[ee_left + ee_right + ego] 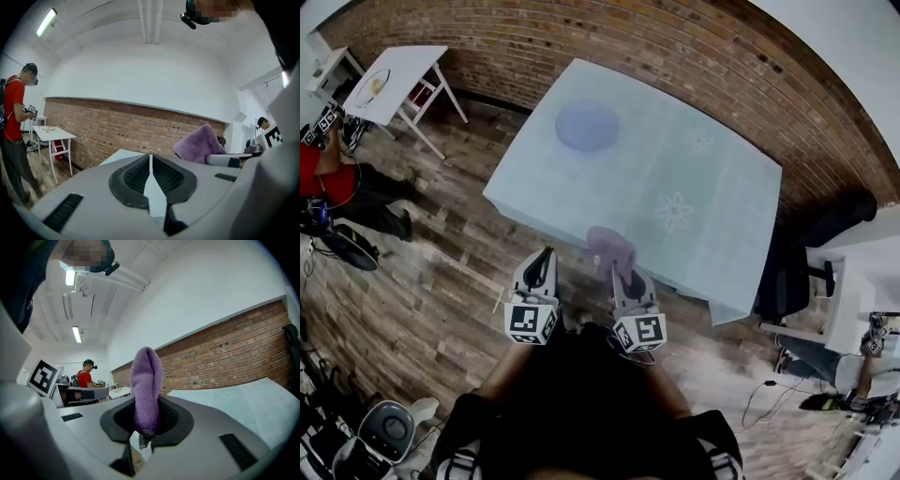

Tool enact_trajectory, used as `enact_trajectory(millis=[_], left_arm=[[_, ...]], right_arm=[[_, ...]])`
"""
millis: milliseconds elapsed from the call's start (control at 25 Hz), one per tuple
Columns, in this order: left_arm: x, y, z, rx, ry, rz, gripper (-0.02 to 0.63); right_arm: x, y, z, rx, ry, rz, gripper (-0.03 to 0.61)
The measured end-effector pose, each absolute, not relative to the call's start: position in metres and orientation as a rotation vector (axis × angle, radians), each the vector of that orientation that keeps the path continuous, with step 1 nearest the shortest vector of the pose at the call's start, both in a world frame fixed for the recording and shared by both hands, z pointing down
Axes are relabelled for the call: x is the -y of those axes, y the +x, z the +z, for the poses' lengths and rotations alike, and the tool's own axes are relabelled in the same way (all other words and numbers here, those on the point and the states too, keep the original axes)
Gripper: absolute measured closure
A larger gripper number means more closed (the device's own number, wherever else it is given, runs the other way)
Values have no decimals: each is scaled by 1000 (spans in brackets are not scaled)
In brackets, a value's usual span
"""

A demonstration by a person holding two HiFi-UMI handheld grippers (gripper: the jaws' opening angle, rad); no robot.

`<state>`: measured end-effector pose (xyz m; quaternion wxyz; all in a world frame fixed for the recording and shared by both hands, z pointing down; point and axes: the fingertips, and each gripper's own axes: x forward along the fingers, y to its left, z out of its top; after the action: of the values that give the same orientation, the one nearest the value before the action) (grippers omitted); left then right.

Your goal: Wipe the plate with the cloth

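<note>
A bluish-purple plate point(587, 126) lies on the far left part of the table point(712, 234), which has a pale cloth with flower prints. My right gripper point(622, 275) is shut on a purple cloth point(610, 247), held at the table's near edge; in the right gripper view the cloth point(146, 390) stands folded up between the jaws. Beside it, my left gripper point(540, 269) is shut with nothing in it, over the floor just short of the table. The left gripper view shows the cloth point(199, 144) off to the right.
A small white table point(394, 80) with something on it stands at the far left. A person in red point(319, 178) is at the left edge. A black chair point(792, 281) and a white desk point(862, 281) stand to the right. A brick wall point(675, 47) runs behind the table.
</note>
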<state>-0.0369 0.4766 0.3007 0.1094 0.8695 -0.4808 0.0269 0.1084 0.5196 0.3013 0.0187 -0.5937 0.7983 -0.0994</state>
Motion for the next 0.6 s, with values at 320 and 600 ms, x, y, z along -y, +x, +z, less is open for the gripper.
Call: enact_trajectory(millis=[320, 600], left_arm=[[-395, -46, 288, 1324, 2611, 50, 568], [-323, -78, 287, 1278, 2615, 59, 568]], right_arm=[[-453, 94, 296, -2428, -1926, -307, 505], [-384, 67, 294, -2409, -1990, -318, 505]])
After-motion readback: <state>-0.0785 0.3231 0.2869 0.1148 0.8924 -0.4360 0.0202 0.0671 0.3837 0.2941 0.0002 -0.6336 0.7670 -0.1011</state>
